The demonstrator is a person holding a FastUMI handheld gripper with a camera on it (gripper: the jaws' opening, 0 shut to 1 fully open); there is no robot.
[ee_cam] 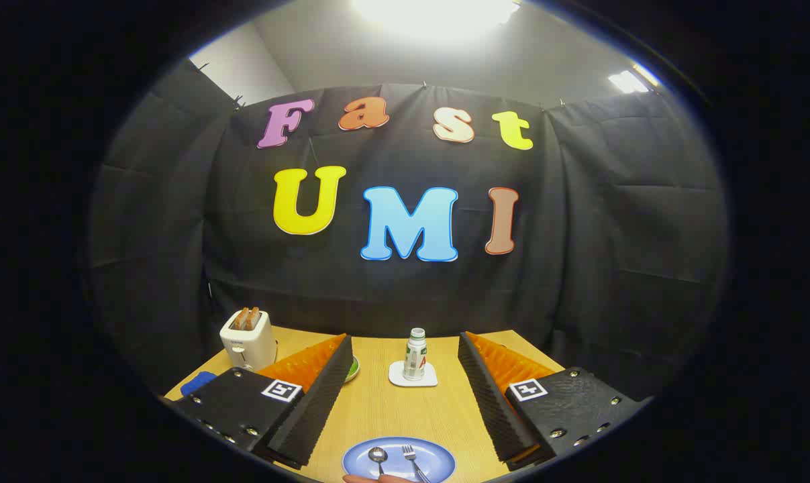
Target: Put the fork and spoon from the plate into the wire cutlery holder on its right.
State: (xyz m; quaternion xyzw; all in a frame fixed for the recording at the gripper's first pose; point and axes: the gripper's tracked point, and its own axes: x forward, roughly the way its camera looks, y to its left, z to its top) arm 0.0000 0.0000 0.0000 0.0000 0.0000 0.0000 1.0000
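A blue plate (438, 456) lies on the wooden table, close in and between my two fingers. On it a metal spoon (378, 457) lies to the left of a metal fork (413, 460), side by side, heads pointing away from me. My gripper (405, 376) stands open above the table, its fingers (311, 402) wide apart and holding nothing. A fingertip of a person's hand (378, 478) shows at the plate's near rim.
A small white bottle (415, 354) stands on a white coaster (413, 376) beyond the fingers, mid-table. A white toaster (248, 339) with toast sits at the back left. A green object (353, 367) peeks out behind the left finger, a blue thing (196, 384) lies far left.
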